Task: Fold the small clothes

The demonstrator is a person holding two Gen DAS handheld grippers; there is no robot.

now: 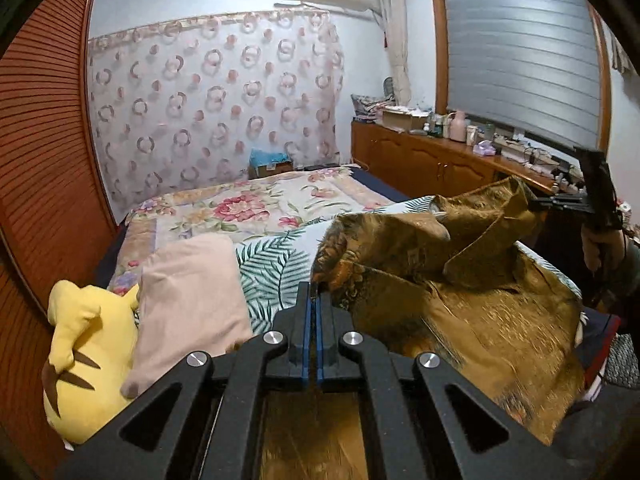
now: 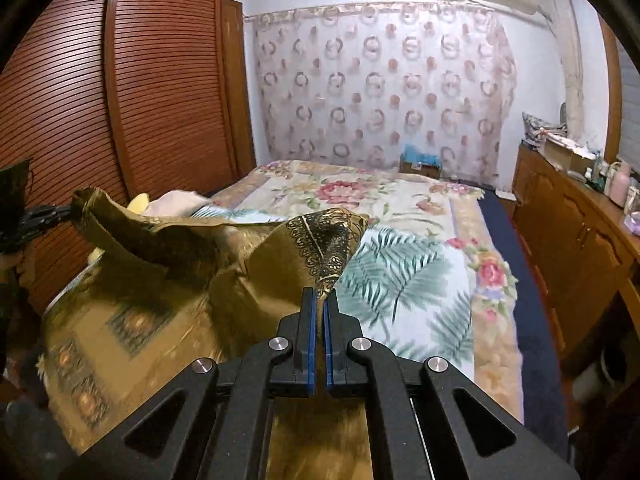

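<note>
From the left wrist view, the left gripper (image 1: 314, 292) has its jaws clamped together on an edge of the golden-brown patterned garment (image 1: 460, 288), the cloth pinched between the blue pads and running back beneath the gripper body. The garment lies partly spread over the near right part of the bed (image 1: 280, 208), with its upper portion lifted off the bedding in loose folds. At the far right the right gripper (image 1: 540, 200) grips another corner of the same cloth, a hand (image 1: 600, 246) wrapped around its handle. To the left of the garment sit a pale pink pillow (image 1: 188, 300) and, beside it, a yellow plush toy (image 1: 88, 352), both resting on the bed near the slatted wooden wardrobe (image 1: 44, 140). A wooden cabinet (image 1: 420, 160) with clutter on top runs along the right wall under a blind-covered window (image 1: 520, 60). From the right wrist view, the right gripper (image 2: 319, 294) has its jaws closed on a lace-printed corner of the garment (image 2: 320, 240), which rises in a peak just ahead of the fingertips. The fabric stretches leftward to the left gripper (image 2: 68, 210), which clamps its far corner, while the rest drapes down onto the bed (image 2: 420, 208) over the leaf-patterned blanket (image 2: 400, 272). The wardrobe (image 2: 140, 80) fills the left side.
</note>
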